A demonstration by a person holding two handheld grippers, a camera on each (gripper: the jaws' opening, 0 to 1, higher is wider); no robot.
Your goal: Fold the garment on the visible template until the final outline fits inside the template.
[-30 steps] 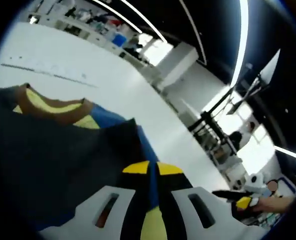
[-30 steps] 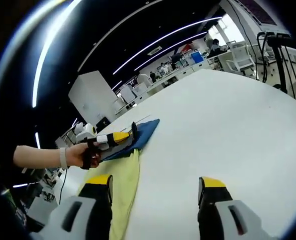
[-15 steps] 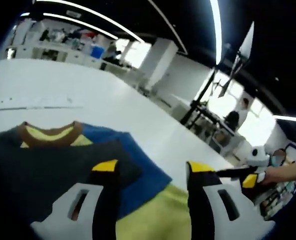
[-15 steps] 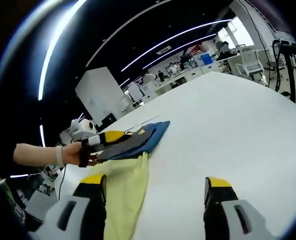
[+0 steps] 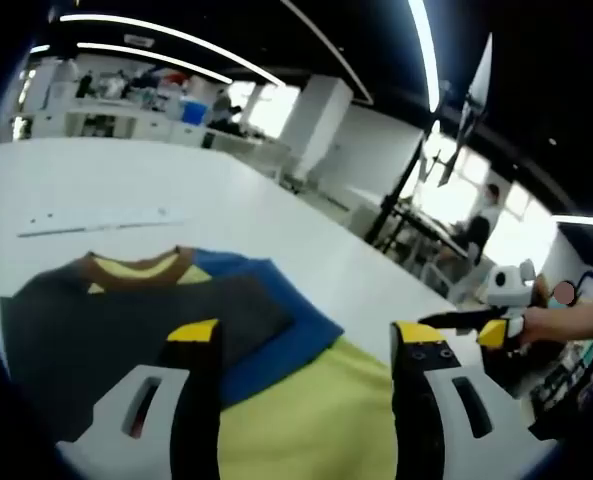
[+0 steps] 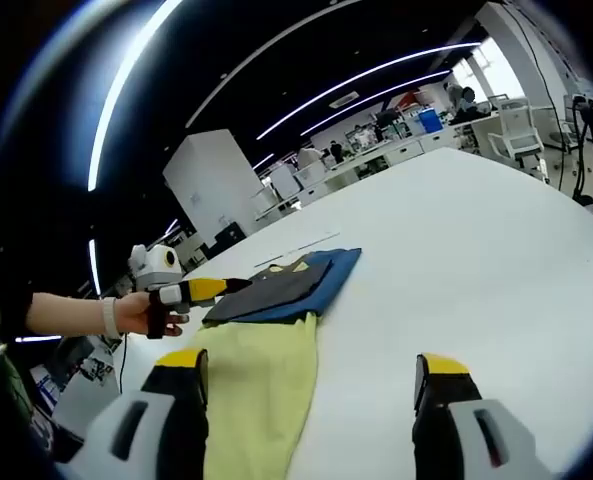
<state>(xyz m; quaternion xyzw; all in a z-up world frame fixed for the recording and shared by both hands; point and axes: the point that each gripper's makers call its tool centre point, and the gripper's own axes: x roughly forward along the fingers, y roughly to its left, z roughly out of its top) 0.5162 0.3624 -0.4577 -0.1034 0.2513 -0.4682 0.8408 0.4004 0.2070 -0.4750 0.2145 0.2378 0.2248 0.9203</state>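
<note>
The garment lies flat on the white table (image 5: pixel 126 170): a dark grey panel (image 5: pixel 106 325) with a brown collar (image 5: pixel 136 266), a blue part (image 5: pixel 286 335) and a yellow part (image 5: pixel 316 420). My left gripper (image 5: pixel 306 335) stands open just above it, the yellow and blue cloth showing below between its jaws. From the right gripper view, the left gripper (image 6: pixel 231 286) hovers at the dark panel's (image 6: pixel 271 288) left edge. My right gripper (image 6: pixel 311 362) is open, with the yellow part (image 6: pixel 261 385) by its left jaw. It also appears as the right gripper (image 5: pixel 456 322), apart from the cloth.
A thin line of marks (image 5: pixel 96 222) runs on the table beyond the collar, the same marks (image 6: pixel 301 245) showing behind the garment. A hand (image 6: pixel 131 312) holds the left gripper. Desks, shelves and a person (image 5: pixel 486 205) stand far behind. Bare table (image 6: pixel 476 230) stretches to the right.
My left gripper was shut on the cloth a second ago; it has opened, let the folded dark panel down flat and drawn back. The right gripper stayed open.
</note>
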